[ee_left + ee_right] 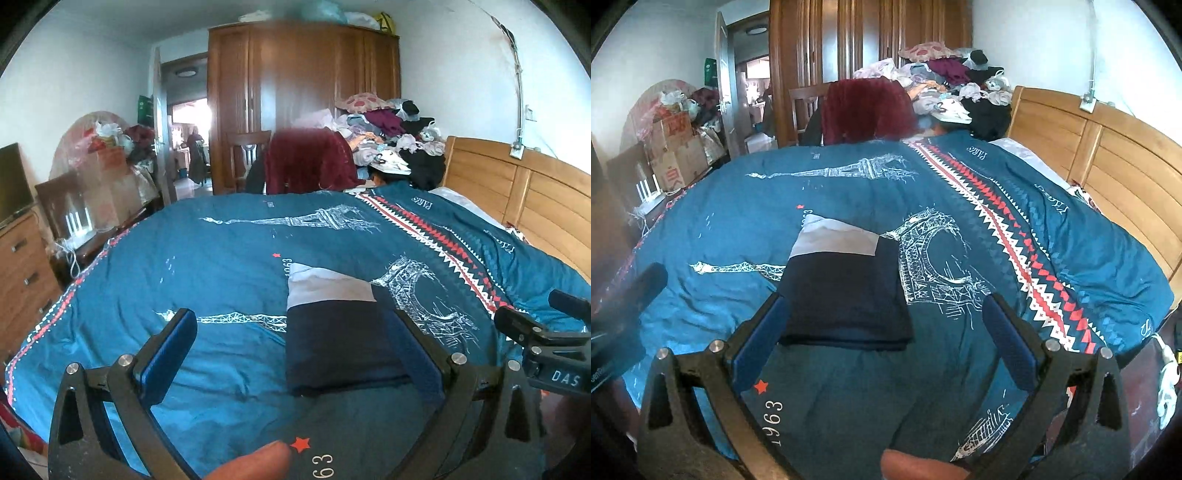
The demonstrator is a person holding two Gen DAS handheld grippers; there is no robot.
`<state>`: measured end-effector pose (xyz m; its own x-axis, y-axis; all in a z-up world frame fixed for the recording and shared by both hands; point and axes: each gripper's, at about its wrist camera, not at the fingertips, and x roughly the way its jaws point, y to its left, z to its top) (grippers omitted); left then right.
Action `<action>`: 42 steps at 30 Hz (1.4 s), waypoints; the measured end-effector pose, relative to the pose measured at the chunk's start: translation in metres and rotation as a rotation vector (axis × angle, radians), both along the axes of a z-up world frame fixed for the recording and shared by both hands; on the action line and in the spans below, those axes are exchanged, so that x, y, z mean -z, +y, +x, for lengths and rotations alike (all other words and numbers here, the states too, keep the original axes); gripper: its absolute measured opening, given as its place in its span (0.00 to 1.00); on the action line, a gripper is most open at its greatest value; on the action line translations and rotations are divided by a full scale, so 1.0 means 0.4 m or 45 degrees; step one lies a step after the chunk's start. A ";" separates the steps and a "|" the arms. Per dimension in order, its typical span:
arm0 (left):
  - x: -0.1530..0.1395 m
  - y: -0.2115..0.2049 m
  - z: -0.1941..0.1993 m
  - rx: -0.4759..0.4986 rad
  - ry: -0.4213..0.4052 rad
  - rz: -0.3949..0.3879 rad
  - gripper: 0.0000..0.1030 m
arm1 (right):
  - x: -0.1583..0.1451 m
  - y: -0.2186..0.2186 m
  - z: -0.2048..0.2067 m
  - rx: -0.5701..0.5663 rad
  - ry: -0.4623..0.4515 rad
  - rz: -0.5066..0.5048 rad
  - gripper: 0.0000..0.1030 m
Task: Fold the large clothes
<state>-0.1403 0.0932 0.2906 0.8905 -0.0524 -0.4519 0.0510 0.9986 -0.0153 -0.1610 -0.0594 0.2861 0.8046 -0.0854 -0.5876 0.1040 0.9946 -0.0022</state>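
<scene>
The folded navy garment (336, 339) is laid on the blue bedspread (221, 258), long axis running away, grey end farthest; left gripper (295, 354) and right gripper (886, 332) are held spread, empty; near edge partly hidden.

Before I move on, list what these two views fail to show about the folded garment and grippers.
- Folded garment: type and underside unknowable; in the left view a blue gripper pad covers its right edge.
- Left gripper: in the right view, blurred and cut by the frame edge.
- Right gripper: in the left view, only partly in frame.
</scene>
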 end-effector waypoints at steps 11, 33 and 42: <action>0.008 -0.002 -0.001 -0.013 -0.008 0.024 1.00 | 0.012 0.009 0.009 -0.033 0.018 0.029 1.00; 0.034 0.014 0.038 -0.050 0.012 0.025 1.00 | 0.038 0.013 0.045 -0.045 0.051 0.034 1.00; 0.040 0.018 0.044 -0.038 0.022 0.028 1.00 | 0.057 0.011 0.036 -0.034 0.066 0.029 1.00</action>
